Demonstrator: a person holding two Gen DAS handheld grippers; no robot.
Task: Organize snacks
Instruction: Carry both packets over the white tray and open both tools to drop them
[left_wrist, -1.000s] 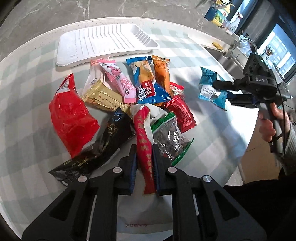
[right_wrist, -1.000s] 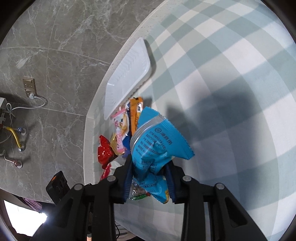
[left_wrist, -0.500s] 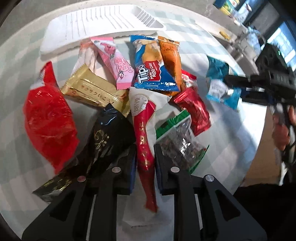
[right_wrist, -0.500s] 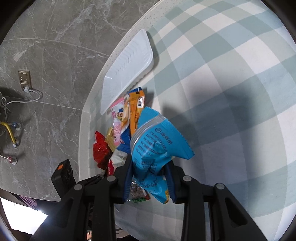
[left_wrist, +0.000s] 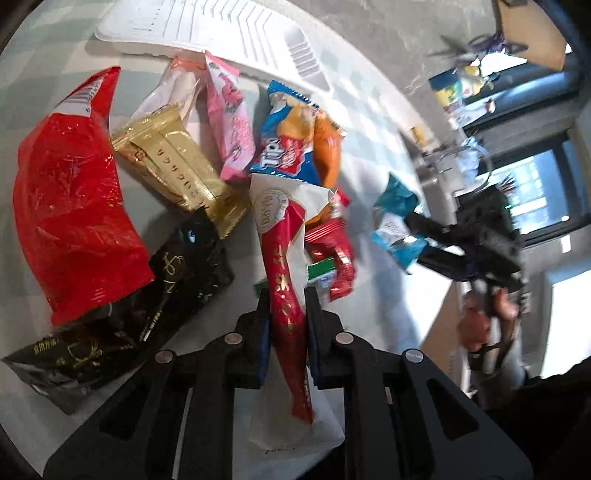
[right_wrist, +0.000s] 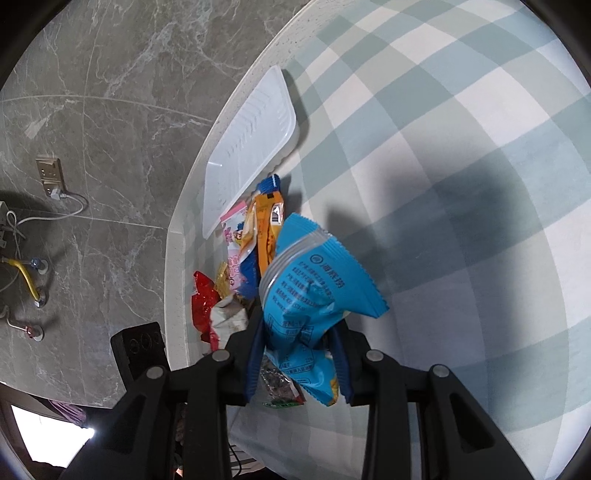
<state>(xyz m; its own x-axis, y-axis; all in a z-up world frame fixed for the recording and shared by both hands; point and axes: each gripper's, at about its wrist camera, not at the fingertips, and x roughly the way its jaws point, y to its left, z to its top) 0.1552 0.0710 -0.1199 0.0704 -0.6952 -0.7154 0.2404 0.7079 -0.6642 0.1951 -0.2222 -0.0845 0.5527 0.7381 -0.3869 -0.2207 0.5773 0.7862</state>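
Observation:
My left gripper (left_wrist: 287, 295) is shut on a white-and-red snack packet (left_wrist: 286, 254) and holds it over the pile. My right gripper (right_wrist: 297, 325) is shut on a light blue snack bag (right_wrist: 310, 291), lifted above the checked tablecloth; it also shows in the left wrist view (left_wrist: 397, 221). A white ridged tray (left_wrist: 221, 33) lies at the far edge of the table, also in the right wrist view (right_wrist: 251, 155). On the table lie a large red bag (left_wrist: 70, 206), a gold packet (left_wrist: 177, 166), a pink packet (left_wrist: 231, 125), a blue Tipo packet (left_wrist: 286, 144) and a black bag (left_wrist: 129, 306).
An orange packet (left_wrist: 327, 147) and a small red packet (left_wrist: 334, 254) lie right of the pile. The round table edge (right_wrist: 177, 229) drops to a grey marble floor. A counter with bottles (left_wrist: 458, 88) stands beyond the table.
My left gripper has swung and tilted with the white-and-red packet, moving over the pile toward the tray. My right gripper still holds the blue bag, its view shifting slightly.

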